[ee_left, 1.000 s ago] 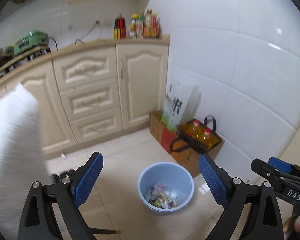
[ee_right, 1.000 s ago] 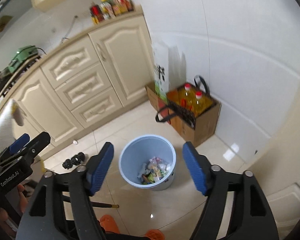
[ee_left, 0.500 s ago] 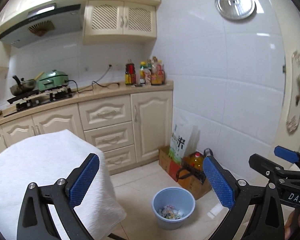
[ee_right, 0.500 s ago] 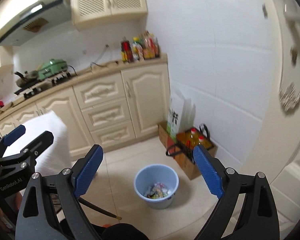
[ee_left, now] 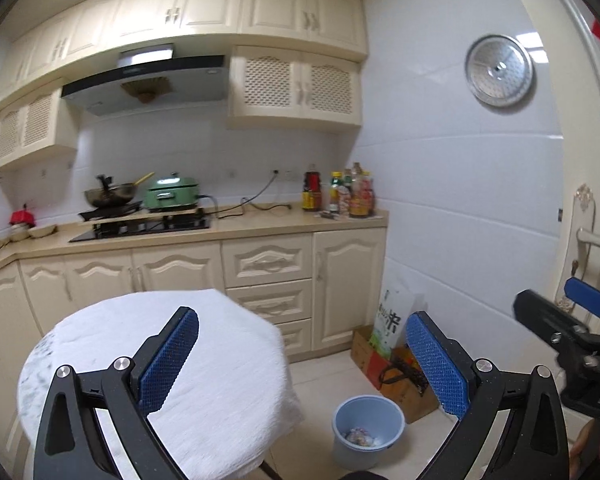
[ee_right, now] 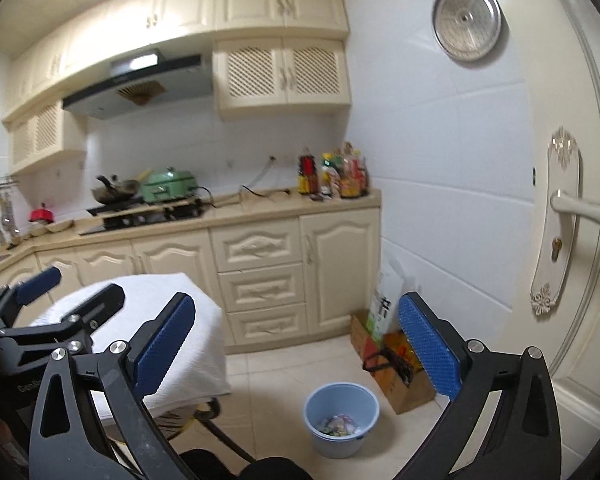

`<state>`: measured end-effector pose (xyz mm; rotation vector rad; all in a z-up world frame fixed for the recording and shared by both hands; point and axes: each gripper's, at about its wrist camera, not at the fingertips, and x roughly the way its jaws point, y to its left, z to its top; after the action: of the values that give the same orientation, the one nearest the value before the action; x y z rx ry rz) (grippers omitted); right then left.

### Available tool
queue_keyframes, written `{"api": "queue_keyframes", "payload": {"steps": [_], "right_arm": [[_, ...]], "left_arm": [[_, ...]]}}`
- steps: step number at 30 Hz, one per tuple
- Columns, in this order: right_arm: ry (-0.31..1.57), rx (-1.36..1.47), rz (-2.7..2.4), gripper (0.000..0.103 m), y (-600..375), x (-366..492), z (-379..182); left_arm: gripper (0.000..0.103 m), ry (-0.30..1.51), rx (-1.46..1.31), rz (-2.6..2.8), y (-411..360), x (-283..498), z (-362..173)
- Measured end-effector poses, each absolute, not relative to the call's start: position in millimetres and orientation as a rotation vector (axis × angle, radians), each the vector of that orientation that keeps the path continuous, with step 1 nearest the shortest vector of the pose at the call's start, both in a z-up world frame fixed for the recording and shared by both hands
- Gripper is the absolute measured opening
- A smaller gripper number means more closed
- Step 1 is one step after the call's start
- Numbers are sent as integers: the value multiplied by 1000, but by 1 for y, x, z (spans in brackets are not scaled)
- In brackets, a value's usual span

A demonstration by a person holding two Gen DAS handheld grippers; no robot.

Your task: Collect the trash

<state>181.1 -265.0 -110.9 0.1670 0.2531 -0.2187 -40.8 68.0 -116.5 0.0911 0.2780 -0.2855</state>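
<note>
Left wrist view: the left hand-held gripper (ee_left: 300,360) gapes wide, empty; lower centre-right, the pale blue plastic bin (ee_left: 367,430) holds light, crinkly wrappers, best pinched by an edge.

Right wrist view: the right hand-held gripper (ee_right: 296,346) is opening, nothing between; bin lower centre on the floor.

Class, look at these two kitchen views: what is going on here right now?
A person holds two grippers over a cloth-covered round table. The left gripper is open and empty. The right gripper is opening, with nothing between its jaws. The blue bin on the floor already holds wrappers, and no trash shows on the table.
</note>
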Motion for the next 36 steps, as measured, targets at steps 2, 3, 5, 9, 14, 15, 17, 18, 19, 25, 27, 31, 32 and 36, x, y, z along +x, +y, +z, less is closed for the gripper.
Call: {"api": "queue_keyframes", "payload": {"steps": [2, 3, 5, 9, 14, 15, 17, 18, 19, 25, 27, 31, 32, 36], "right_arm": [[243, 160, -206, 103, -256, 173, -101], [231, 151, -202, 103, -251, 168, -97], [219, 140, -193, 103, -243, 163, -92], [207, 121, -170, 103, -228, 159, -86], [204, 116, -166, 103, -222, 157, -85], [203, 115, -168, 103, -222, 157, -85], [201, 115, -168, 103, -221, 155, -85], [202, 116, -167, 103, -222, 155, -85], [202, 117, -166, 103, -222, 155, -86], [219, 126, -167, 103, -225, 158, -92], [223, 127, -170, 103, -226, 158, -93], [225, 135, -174, 103, -229, 158, -95], [226, 137, -174, 103, -230, 159, -95], [229, 147, -168, 103, -232, 159, -98]], "left_arm": [[102, 261, 88, -265, 76, -63, -111], [102, 247, 93, -255, 78, -72, -108], [102, 229, 99, -232, 84, -93, -102], [102, 212, 84, -212, 87, -118, -97], [102, 205, 71, -192, 79, -137, -98], [102, 207, 76, -189, 73, -131, -98], [102, 204, 85, -186, 65, -136, -98], [102, 202, 89, -183, 60, -140, -98], [102, 199, 92, -181, 55, -141, -98], [102, 208, 117, -201, 24, -120, -98], [102, 205, 120, -209, 13, -112, -98], [102, 204, 116, -202, 2, -102, -96], [102, 203, 116, -198, 1, -96, -95], [102, 204, 123, -186, -3, -84, -94]]}}
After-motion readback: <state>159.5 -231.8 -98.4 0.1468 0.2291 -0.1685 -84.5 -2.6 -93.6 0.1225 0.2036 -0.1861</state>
